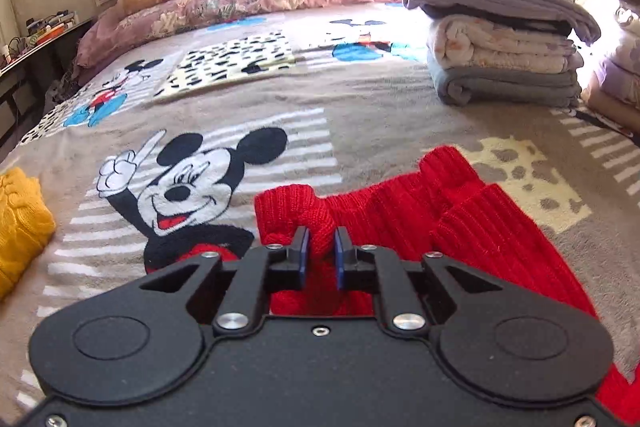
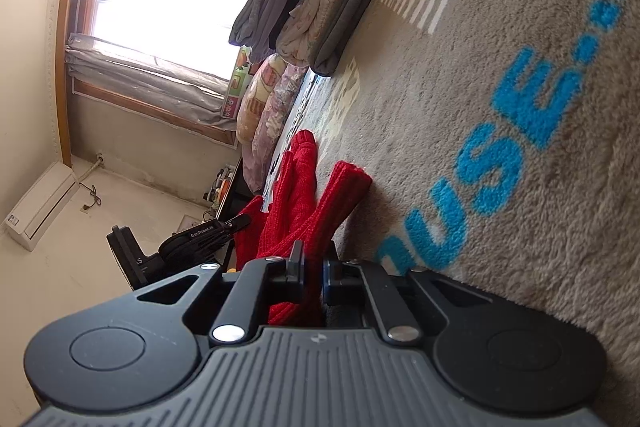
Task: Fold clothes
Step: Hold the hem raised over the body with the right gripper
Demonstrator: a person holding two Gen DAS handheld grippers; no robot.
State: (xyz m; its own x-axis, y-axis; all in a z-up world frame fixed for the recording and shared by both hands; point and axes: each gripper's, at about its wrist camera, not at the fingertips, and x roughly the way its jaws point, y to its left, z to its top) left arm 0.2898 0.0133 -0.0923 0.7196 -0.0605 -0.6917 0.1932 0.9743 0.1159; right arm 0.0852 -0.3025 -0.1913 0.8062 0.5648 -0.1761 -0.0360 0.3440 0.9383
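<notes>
A: Black jaws of the left gripper (image 1: 322,243) are seen nearest, clenched on a bunched ridge of the red sweater (image 1: 420,219). What is held there?

B: A fold near the rounded cuff is pinched between the blue pads (image 1: 305,247), it seems. The sweater is spread on the blanket (image 1: 360,99), just right of the printed mouse, with the yellow knit (image 1: 20,223) well apart at the left edge.

A: And the right gripper (image 2: 314,267)?

B: It is closed on the same sweater at another part, low against the blanket. Exactly which edge is caught cannot be told from that view. The left gripper (image 2: 200,239) is seen beyond it, at the garment's far side.

A: How is the fold best carried out?

B: Both grips should be kept firm, and the pinched part lifted only enough to clear the pile. Thick knit is likely to sag and stretch, so both ends are better moved together. The carried edge should be laid square over the body before anything is let go.

A: Risks?

B: Blanket pile could be dragged along, or a thin pinch lost. The stack (image 1: 504,39) at the right should be kept clear of.
</notes>
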